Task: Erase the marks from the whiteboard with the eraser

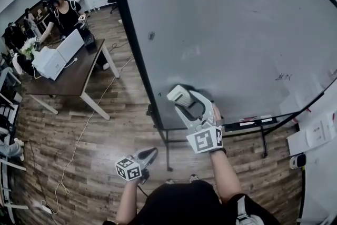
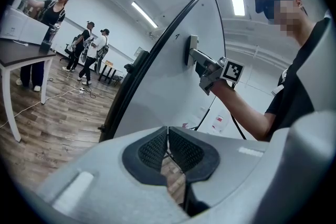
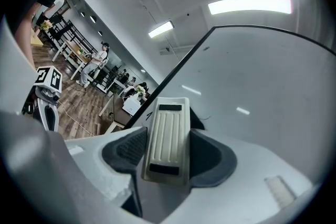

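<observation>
Pressing hard could twist the eraser (image 3: 165,139), pinched by its long sides in the right gripper (image 1: 183,97) against the lower whiteboard (image 1: 226,34), loose before it reaches the faint marks (image 1: 284,77) far right, while the left gripper (image 1: 147,156) hangs low, closed on nothing.

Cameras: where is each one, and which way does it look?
Head view: on the person's head, looking steeply down at the whiteboard and floor; both forearms, left gripper and right gripper show.
Left gripper view: on the low left gripper, looking up past its shut jaws at the board's edge; the right arm and chest show.
Right gripper view: along jaws clamping the eraser towards the board; the left gripper shows.
Shared: all three see the whiteboard.
</observation>
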The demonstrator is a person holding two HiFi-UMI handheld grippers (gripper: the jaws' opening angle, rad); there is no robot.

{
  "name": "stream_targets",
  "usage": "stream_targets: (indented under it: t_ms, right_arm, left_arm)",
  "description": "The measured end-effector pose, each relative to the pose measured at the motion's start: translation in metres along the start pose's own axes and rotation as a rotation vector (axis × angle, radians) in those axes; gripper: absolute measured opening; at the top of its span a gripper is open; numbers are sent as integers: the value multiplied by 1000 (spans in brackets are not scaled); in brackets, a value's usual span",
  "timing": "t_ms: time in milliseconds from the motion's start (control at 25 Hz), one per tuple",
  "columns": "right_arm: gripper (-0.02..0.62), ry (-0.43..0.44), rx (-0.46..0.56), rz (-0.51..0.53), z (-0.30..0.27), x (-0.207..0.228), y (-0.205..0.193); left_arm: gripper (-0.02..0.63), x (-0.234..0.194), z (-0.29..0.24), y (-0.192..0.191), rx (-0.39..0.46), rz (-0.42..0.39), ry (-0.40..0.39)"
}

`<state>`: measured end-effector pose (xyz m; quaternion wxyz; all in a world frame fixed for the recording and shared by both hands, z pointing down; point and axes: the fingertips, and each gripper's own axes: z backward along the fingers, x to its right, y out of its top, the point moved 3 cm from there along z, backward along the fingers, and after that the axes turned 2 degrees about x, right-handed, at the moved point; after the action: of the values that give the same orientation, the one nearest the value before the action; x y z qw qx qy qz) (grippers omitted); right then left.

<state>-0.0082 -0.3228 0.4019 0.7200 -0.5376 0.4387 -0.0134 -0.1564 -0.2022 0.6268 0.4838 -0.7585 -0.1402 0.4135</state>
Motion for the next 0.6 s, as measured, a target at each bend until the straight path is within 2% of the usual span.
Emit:
stream_targets:
  t_ms: [600]
  right_arm:
    - [255,-30,-13,-26,13,15,-11]
  left_arm:
    - [18,7,-16,-4,-7,5,-20]
